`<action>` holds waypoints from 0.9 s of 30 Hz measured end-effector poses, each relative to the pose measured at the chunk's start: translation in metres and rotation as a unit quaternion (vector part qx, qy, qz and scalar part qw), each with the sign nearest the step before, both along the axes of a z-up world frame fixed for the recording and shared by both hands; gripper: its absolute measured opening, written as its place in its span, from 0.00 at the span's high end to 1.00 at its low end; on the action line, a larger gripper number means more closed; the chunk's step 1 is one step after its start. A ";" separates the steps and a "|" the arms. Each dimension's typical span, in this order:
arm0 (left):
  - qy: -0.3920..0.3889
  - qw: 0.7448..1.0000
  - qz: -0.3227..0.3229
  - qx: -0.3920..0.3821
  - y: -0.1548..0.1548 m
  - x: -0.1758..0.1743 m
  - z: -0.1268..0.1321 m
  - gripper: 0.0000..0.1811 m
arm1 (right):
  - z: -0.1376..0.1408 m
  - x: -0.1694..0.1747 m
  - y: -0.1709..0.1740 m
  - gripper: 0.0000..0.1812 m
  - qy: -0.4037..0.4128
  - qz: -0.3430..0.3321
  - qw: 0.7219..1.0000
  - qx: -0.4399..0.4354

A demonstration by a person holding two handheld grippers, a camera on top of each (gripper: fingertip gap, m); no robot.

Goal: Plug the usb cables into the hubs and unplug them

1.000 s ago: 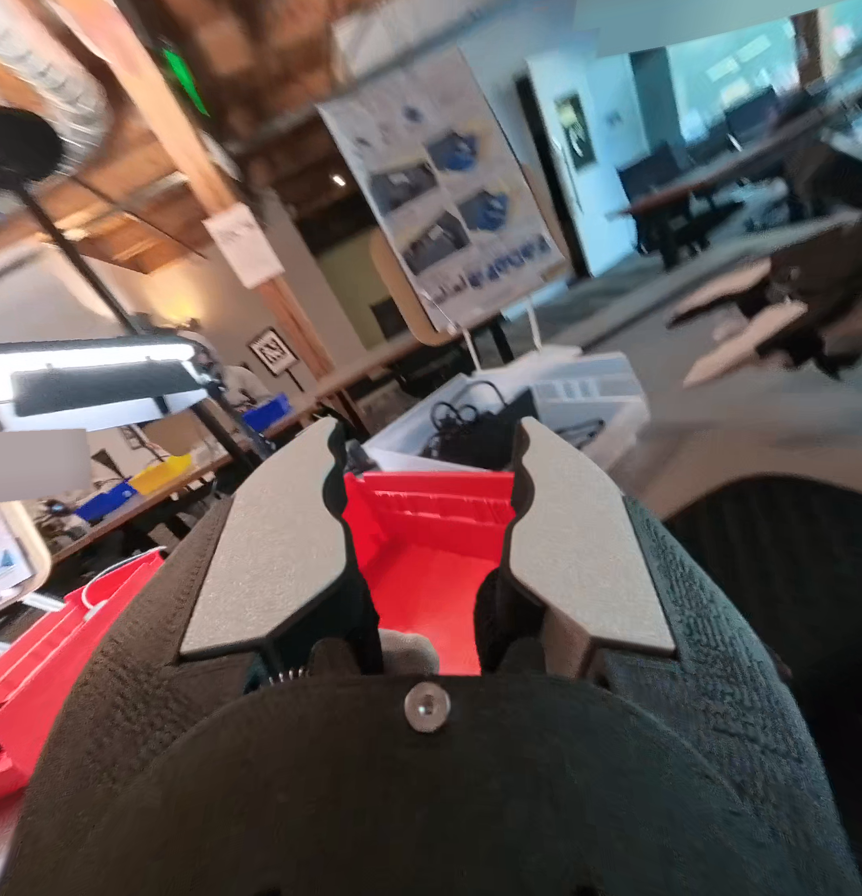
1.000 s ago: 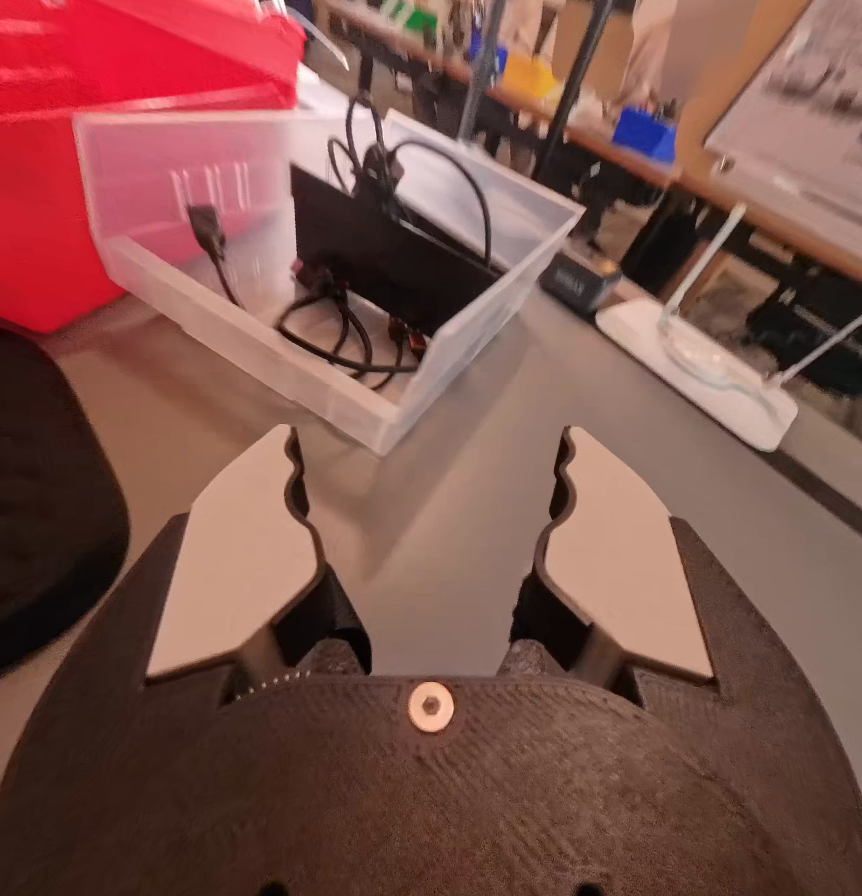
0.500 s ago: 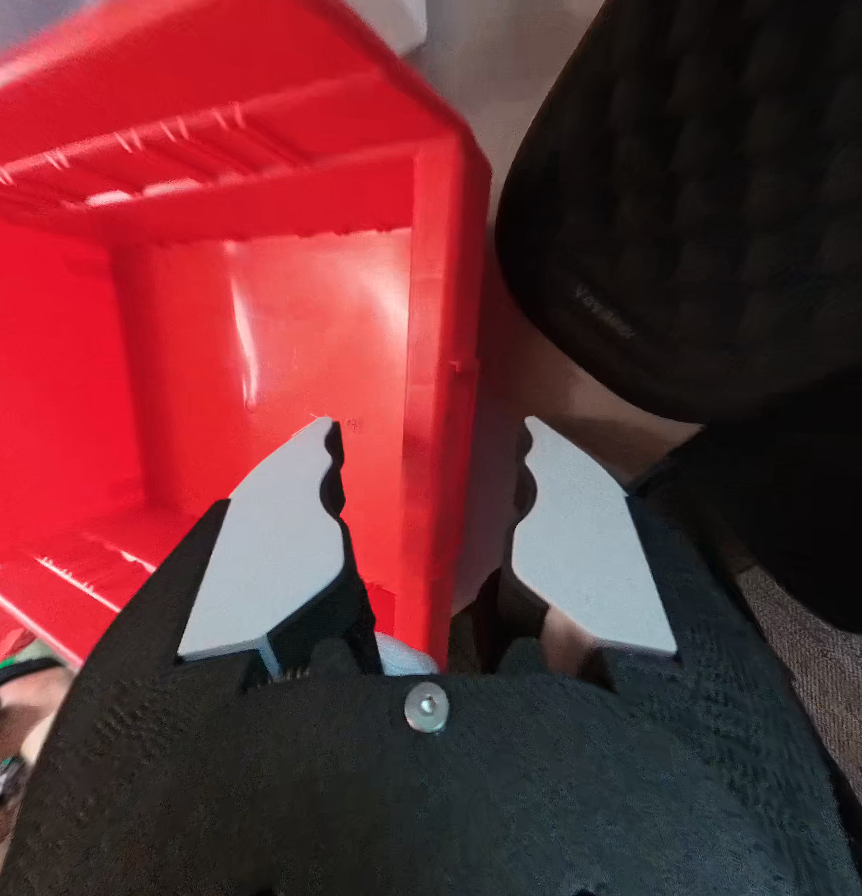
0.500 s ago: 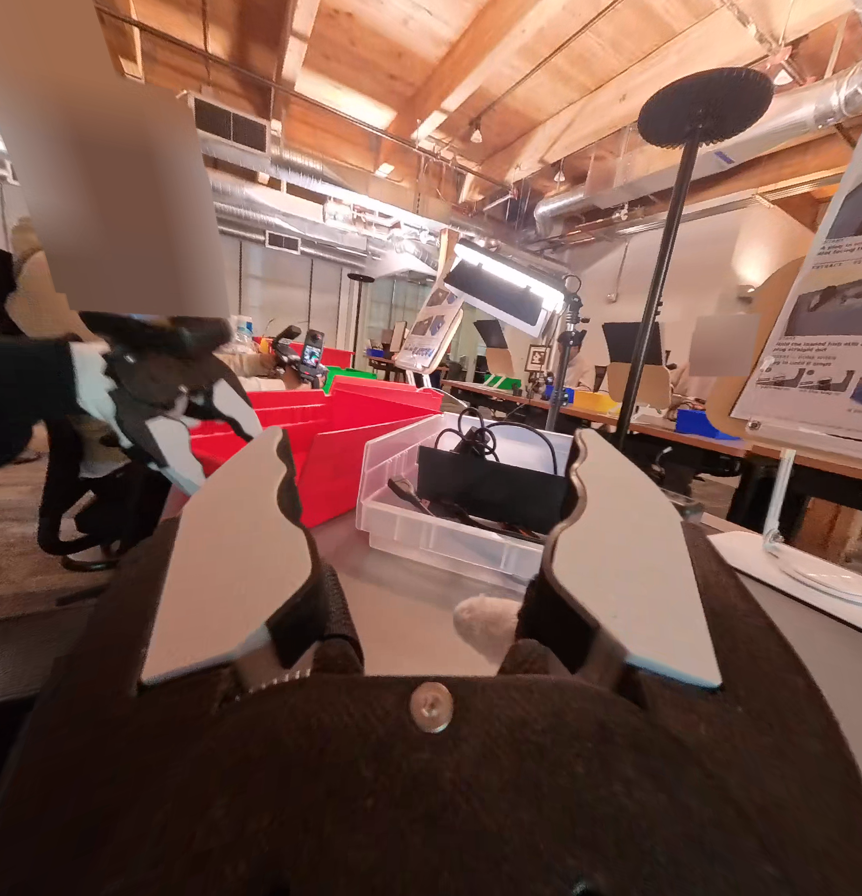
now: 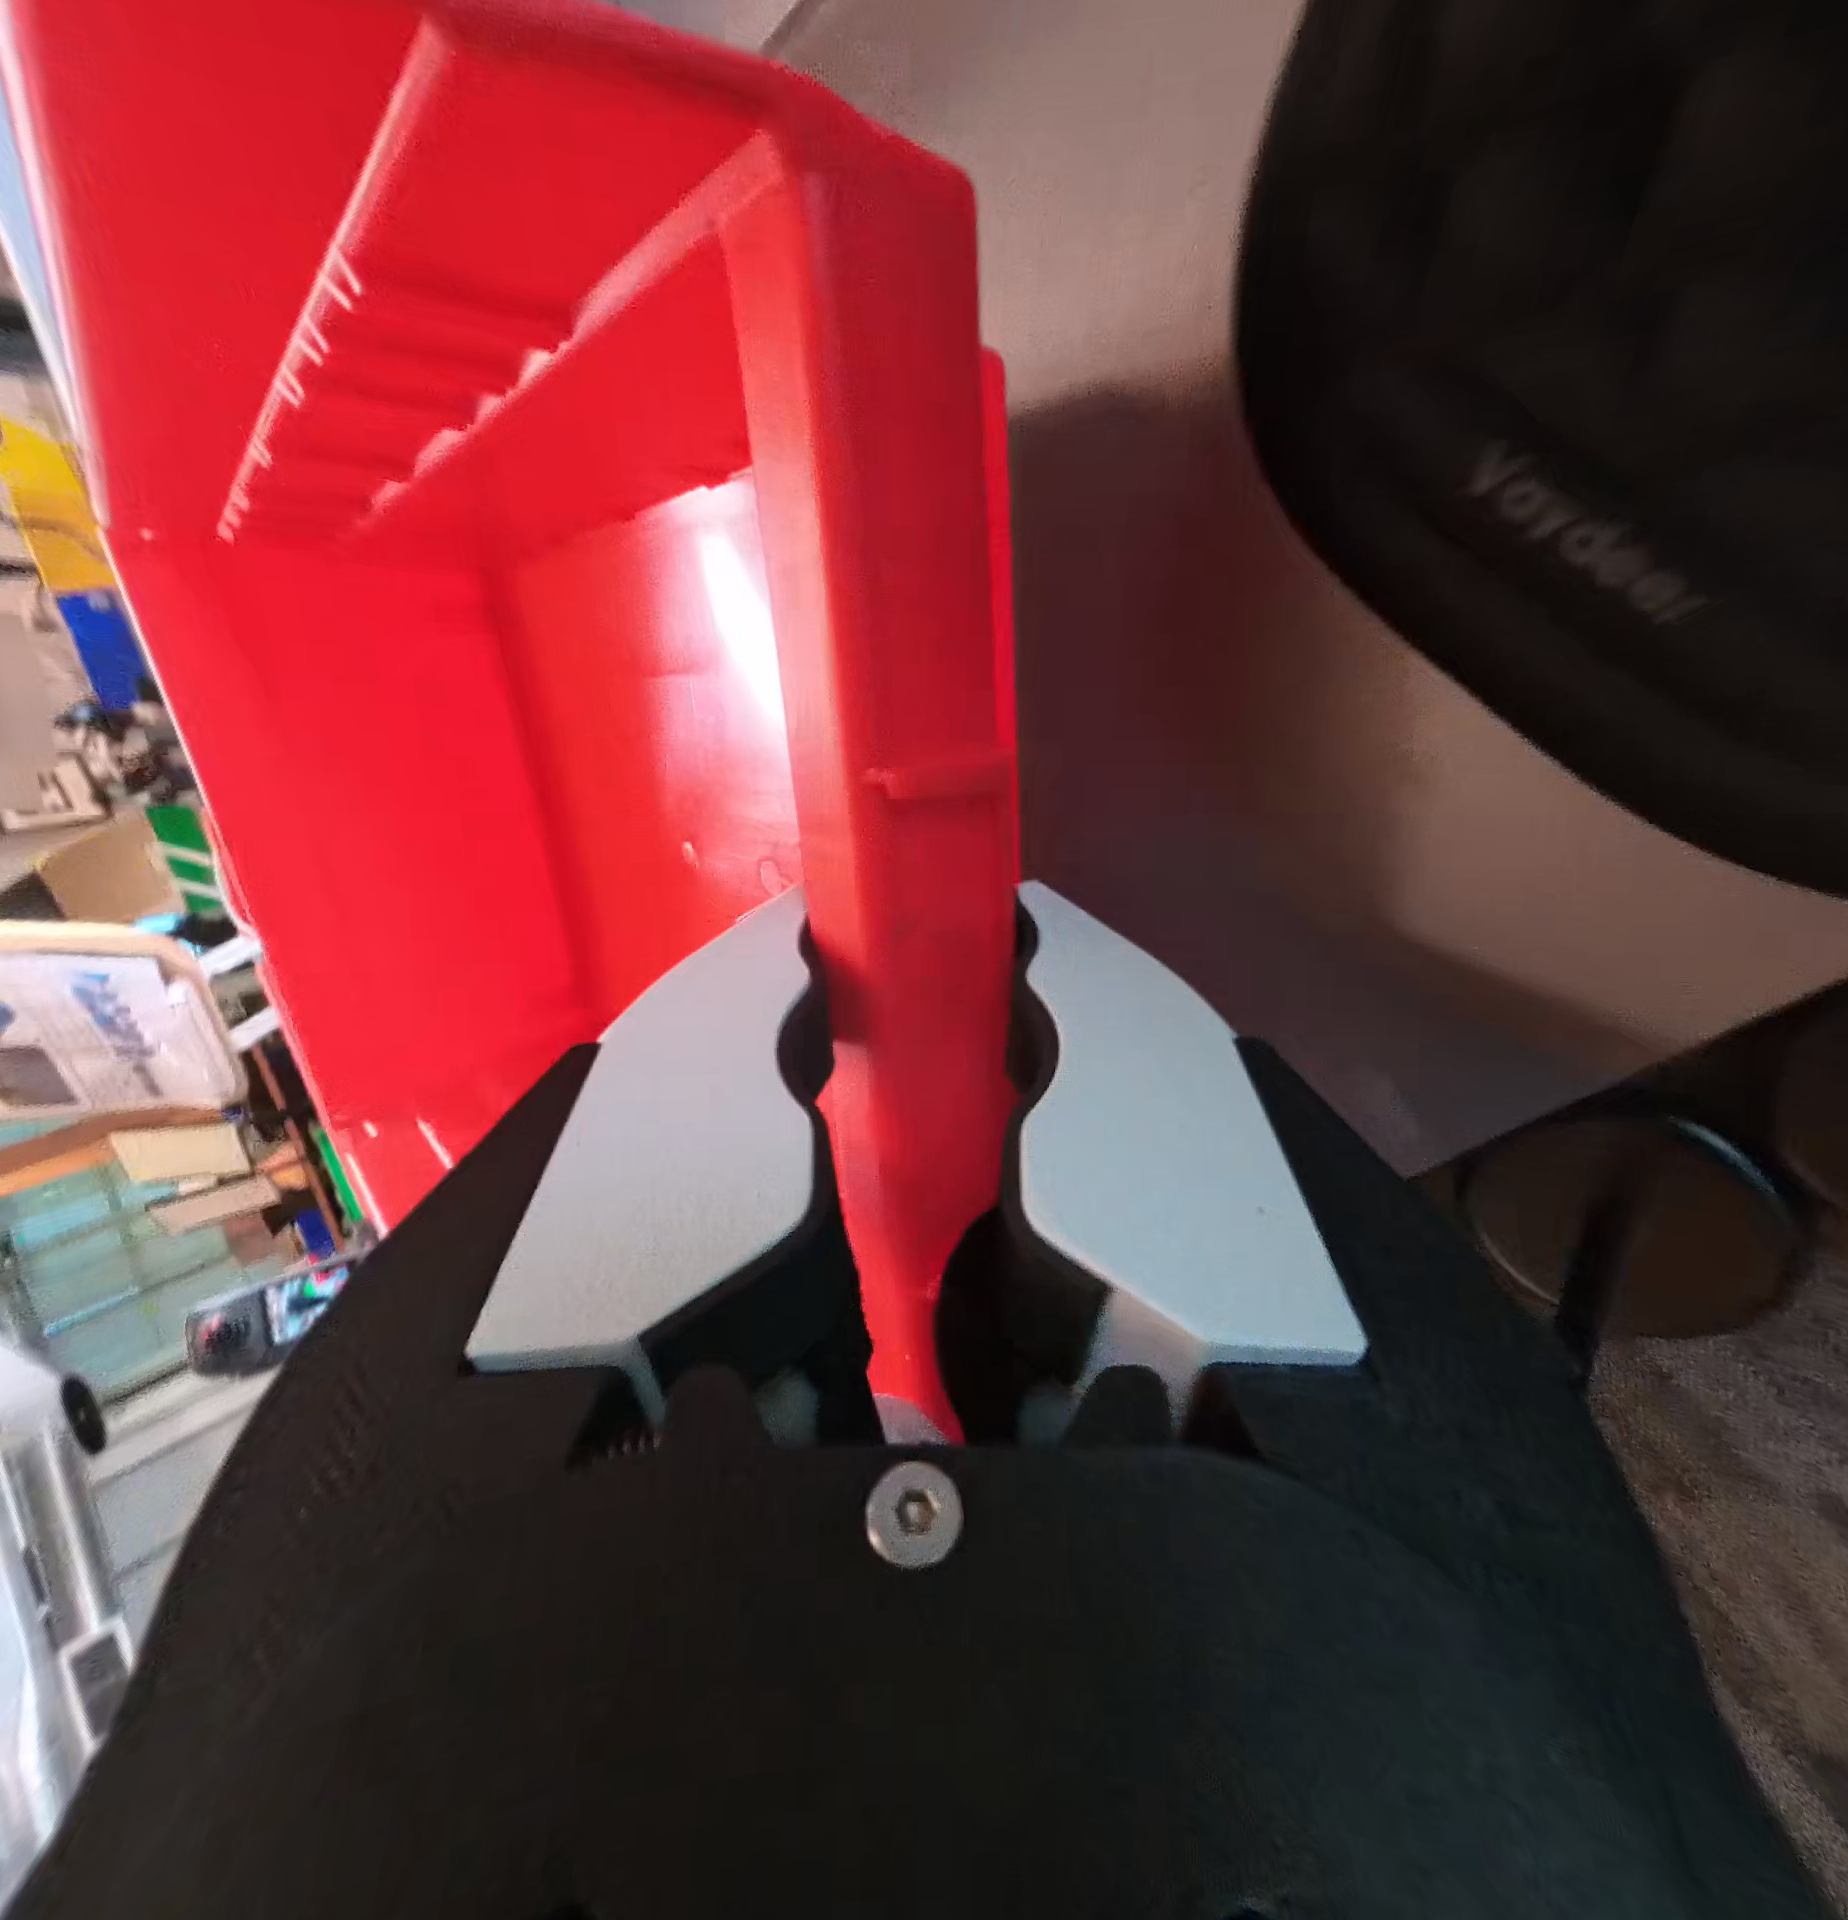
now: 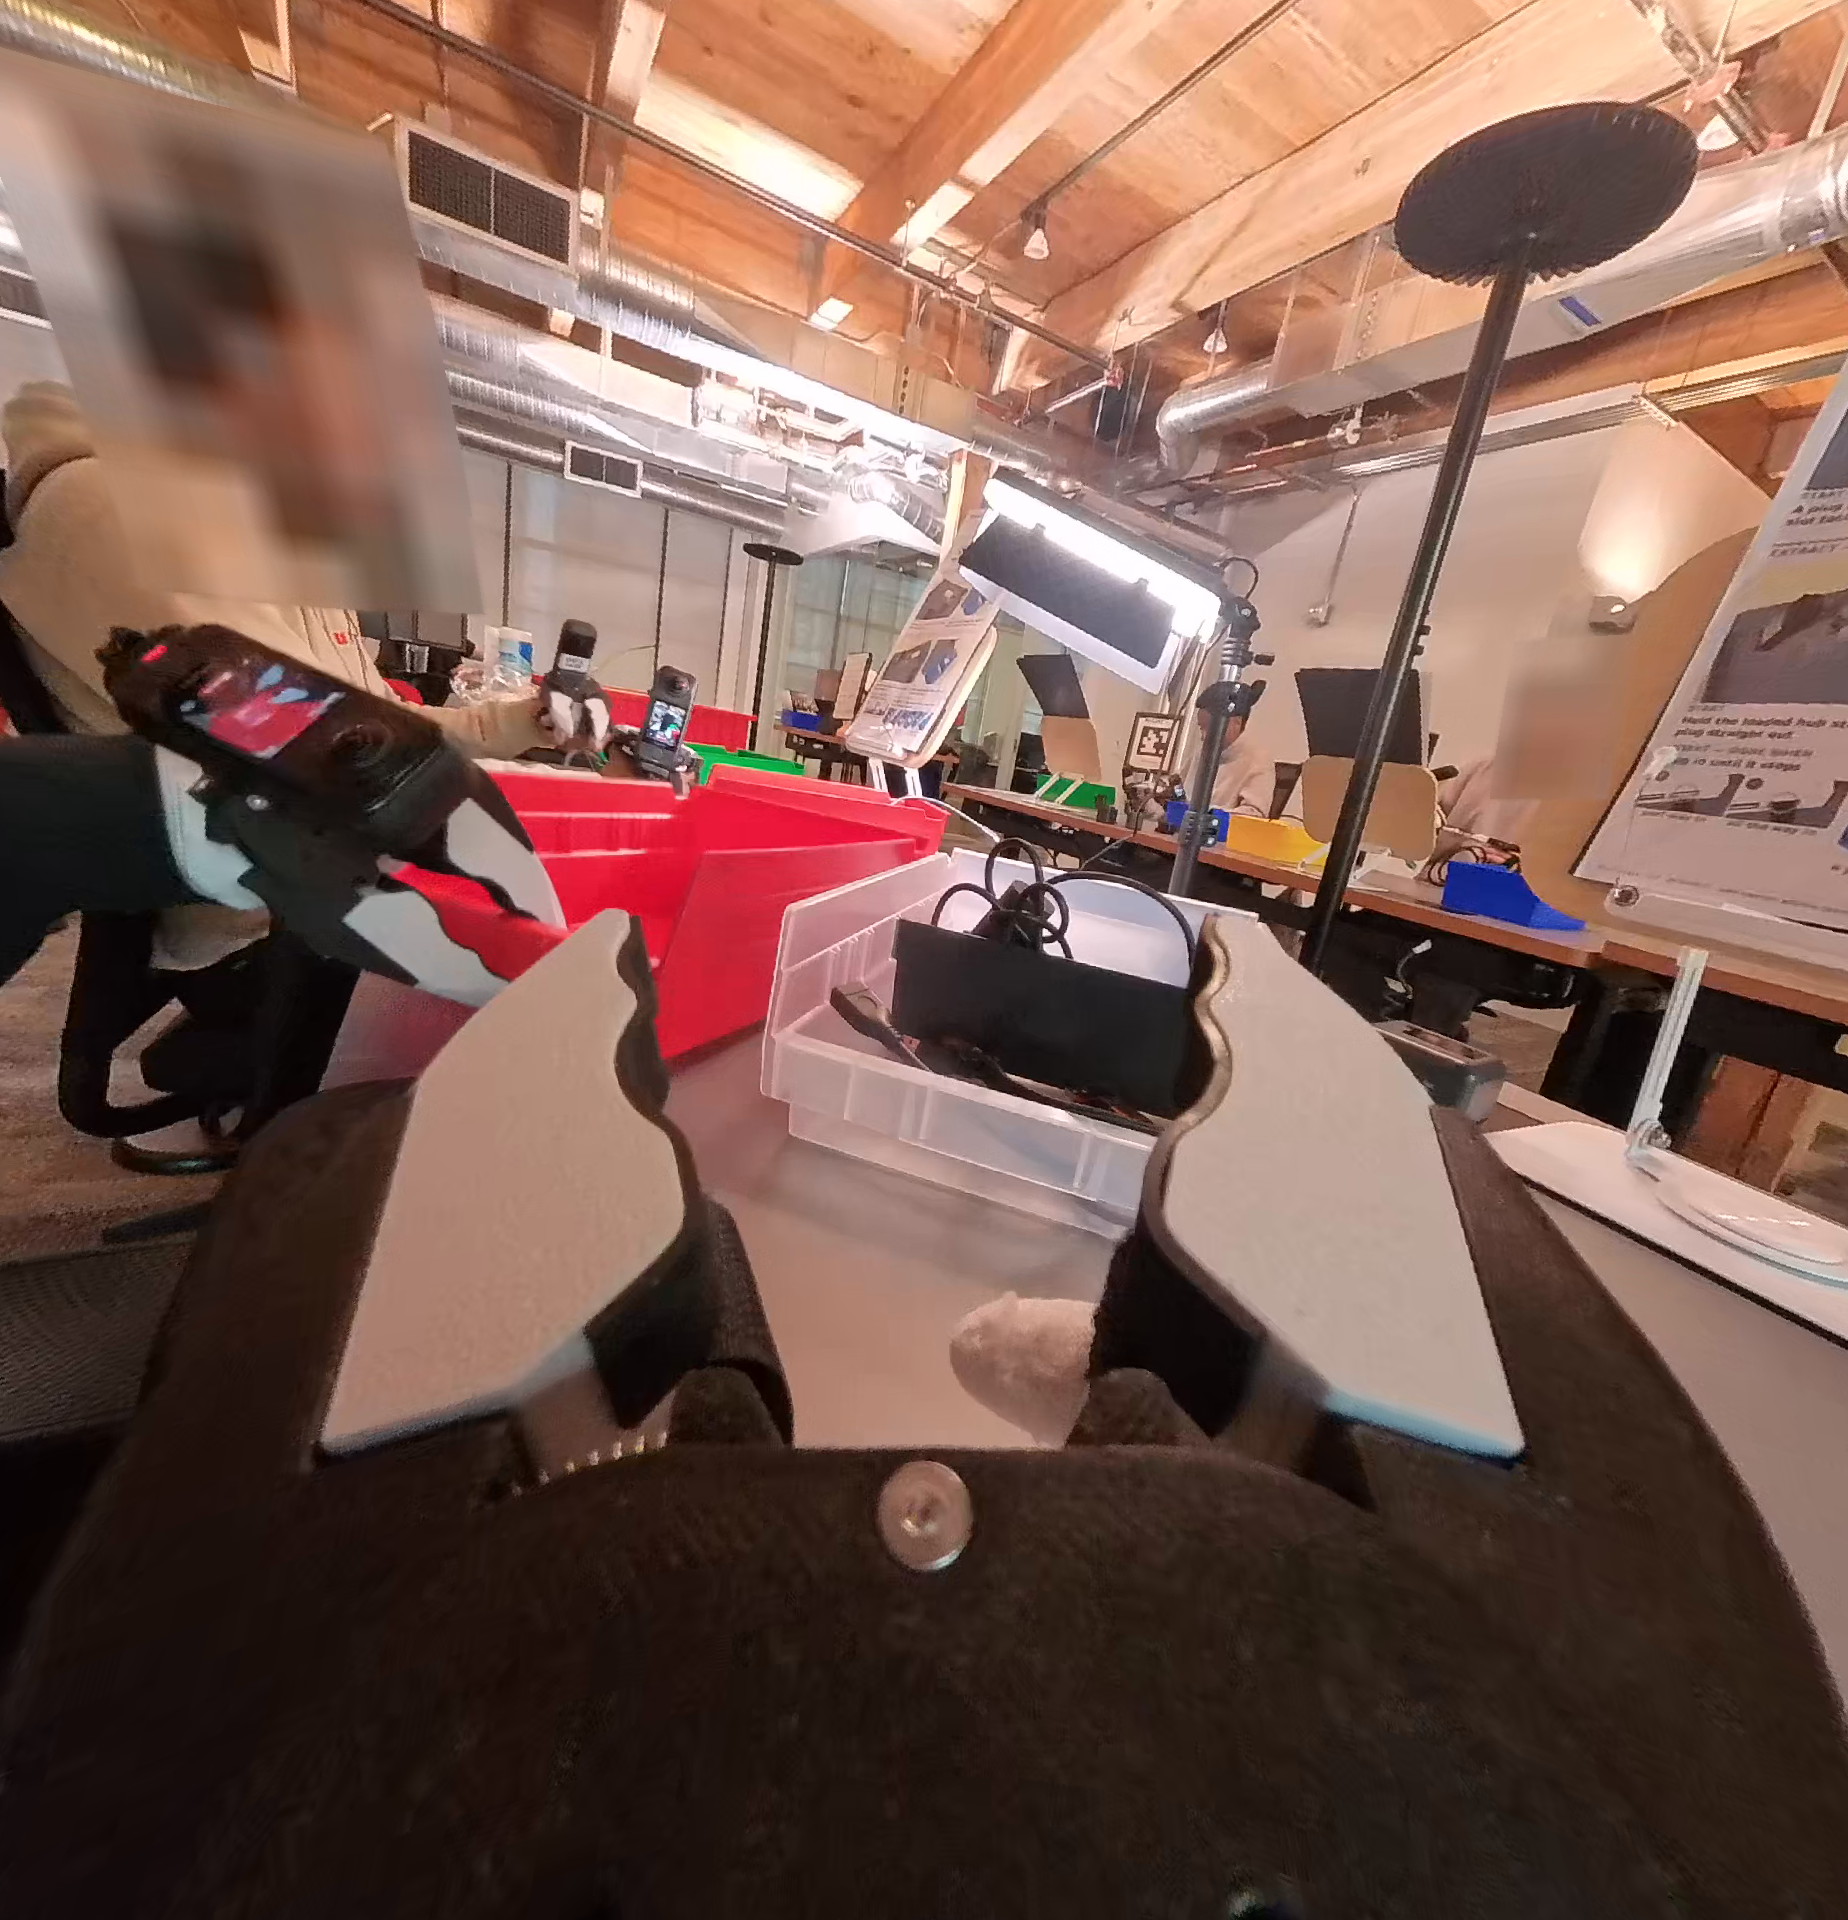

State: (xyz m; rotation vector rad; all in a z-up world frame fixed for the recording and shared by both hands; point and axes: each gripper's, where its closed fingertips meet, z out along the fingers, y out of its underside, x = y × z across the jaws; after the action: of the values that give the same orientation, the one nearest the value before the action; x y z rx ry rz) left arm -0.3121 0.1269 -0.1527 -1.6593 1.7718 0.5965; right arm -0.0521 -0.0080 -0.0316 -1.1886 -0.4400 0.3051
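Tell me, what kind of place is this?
Probably a shared workshop or lab in a converted industrial hall: wooden ceiling beams with bare metal ducts, long worktables with coloured parts bins and seated people, and a studio light panel on a stand.

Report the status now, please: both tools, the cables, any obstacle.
Left tool shut on red plastic bin wall. Right tool open, empty, above grey table. Black usb cables untouched in clear plastic bin. No obstacle between.
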 end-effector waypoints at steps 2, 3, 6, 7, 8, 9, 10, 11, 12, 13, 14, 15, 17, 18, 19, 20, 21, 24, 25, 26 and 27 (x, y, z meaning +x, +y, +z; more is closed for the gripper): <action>-0.012 0.999 0.007 0.031 0.006 0.001 0.012 0.83 | 0.000 -0.001 -0.001 0.47 -0.011 -0.004 1.000 0.005; -0.011 0.998 0.013 0.060 0.010 0.000 0.021 0.83 | 0.000 -0.001 -0.001 0.47 -0.018 -0.009 1.000 0.008; 0.002 0.986 0.026 0.164 0.022 -0.001 0.053 0.84 | -0.001 -0.004 -0.002 0.48 -0.039 -0.016 0.999 0.018; 0.001 0.980 0.025 0.198 0.023 0.002 0.066 0.84 | 0.000 -0.005 -0.003 0.48 -0.044 -0.018 0.999 0.023; -0.002 0.973 0.018 0.229 0.023 0.007 0.078 0.84 | 0.001 -0.006 -0.006 0.48 -0.050 -0.020 0.998 0.031; -0.008 0.967 0.007 0.255 0.020 0.014 0.089 0.84 | 0.003 -0.005 -0.008 0.48 -0.055 -0.024 0.997 0.037; -0.018 0.960 -0.008 0.279 0.015 0.022 0.100 0.84 | 0.004 -0.003 -0.011 0.48 -0.064 -0.029 0.997 0.041; -0.028 0.953 -0.025 0.300 0.009 0.032 0.111 0.84 | 0.006 0.001 -0.014 0.47 -0.076 -0.037 0.995 0.043; -0.039 0.946 -0.044 0.318 0.001 0.044 0.121 0.84 | 0.011 0.009 -0.017 0.47 -0.086 -0.053 0.994 0.050; -0.051 0.940 -0.065 0.331 -0.008 0.057 0.130 0.84 | 0.021 0.021 -0.021 0.47 -0.086 -0.076 0.991 0.062; -0.061 0.934 -0.087 0.341 -0.017 0.072 0.139 0.84 | 0.032 0.034 -0.025 0.48 -0.083 -0.097 0.989 0.076; -0.070 0.928 -0.110 0.348 -0.027 0.087 0.146 0.84 | 0.045 0.049 -0.031 0.48 -0.080 -0.115 0.986 0.090; -0.084 0.920 -0.153 0.352 -0.046 0.121 0.157 0.84 | 0.073 0.083 -0.044 0.49 -0.068 -0.156 0.979 0.115; -0.092 0.917 -0.175 0.347 -0.055 0.140 0.161 0.84 | 0.088 0.102 -0.051 0.49 -0.060 -0.177 0.974 0.129; -0.103 0.914 -0.199 0.339 -0.065 0.159 0.163 0.84 | 0.104 0.121 -0.059 0.51 -0.051 -0.200 0.968 0.142; -0.116 0.911 -0.222 0.327 -0.074 0.179 0.164 0.84 | 0.120 0.139 -0.068 0.51 -0.042 -0.221 0.962 0.155; -0.127 0.909 -0.245 0.311 -0.083 0.200 0.164 0.84 | 0.136 0.153 -0.079 0.52 -0.036 -0.236 0.956 0.169; -0.146 0.906 -0.307 0.251 -0.107 0.260 0.154 0.84 | 0.172 0.182 -0.115 0.55 -0.037 -0.278 0.937 0.209; -0.148 0.903 -0.329 0.233 -0.116 0.280 0.150 0.83 | 0.178 0.189 -0.127 0.57 -0.042 -0.292 0.930 0.217; -0.151 0.900 -0.349 0.214 -0.123 0.299 0.145 0.83 | 0.182 0.195 -0.137 0.58 -0.047 -0.305 0.925 0.222; -0.154 0.897 -0.365 0.194 -0.130 0.318 0.139 0.83 | 0.183 0.201 -0.147 0.60 -0.050 -0.316 0.920 0.225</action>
State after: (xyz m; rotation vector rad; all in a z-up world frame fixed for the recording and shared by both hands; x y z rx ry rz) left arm 0.0061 -0.0028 -0.0138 -0.6822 1.7227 0.2827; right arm 0.1489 -0.1546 0.1510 -0.8348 -0.1766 -0.4024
